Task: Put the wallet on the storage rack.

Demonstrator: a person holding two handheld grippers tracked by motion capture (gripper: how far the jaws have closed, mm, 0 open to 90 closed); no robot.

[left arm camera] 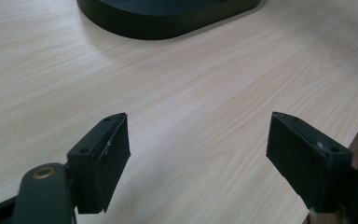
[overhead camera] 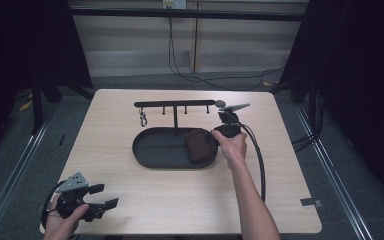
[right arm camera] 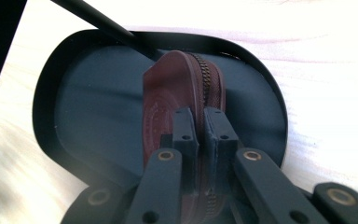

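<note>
High view: full layout. Black oval tray [overhead camera: 152,150] sits mid-bench, a bit toward the far edge, with a black hook rack [overhead camera: 174,104] standing behind it; a metal clip [overhead camera: 143,119] hangs from the rack's left end. Brown zip pouch [overhead camera: 197,145] is at the tray's right end.

Right gripper view adds detail the high view lacks: pouch [right arm camera: 168,100] stands on edge, zipper [right arm camera: 207,79] running along its top, embossed round mark on its side, bottom resting on the tray floor [right arm camera: 98,98]. The rack's post [right arm camera: 98,21] crosses the top left corner.

Left gripper view: bare wood grain plus the tray's near wall [left arm camera: 158,25] at the top.

Surface: light wood-laminate bench [overhead camera: 180,195], tape scrap [overhead camera: 310,202] at the near right corner. Room is dark; grey floor, pale wall panel, cables on the floor behind.

Right gripper [right arm camera: 200,119]: fingers [right arm camera: 184,128] narrow, clamped on the pouch's zipper edge. In the high view it [overhead camera: 214,134] is at the tray's right rim.

Left gripper [overhead camera: 107,196]: near left corner of the bench, fingers [left arm camera: 105,156] wide apart, holding nothing, low over the wood.
</note>
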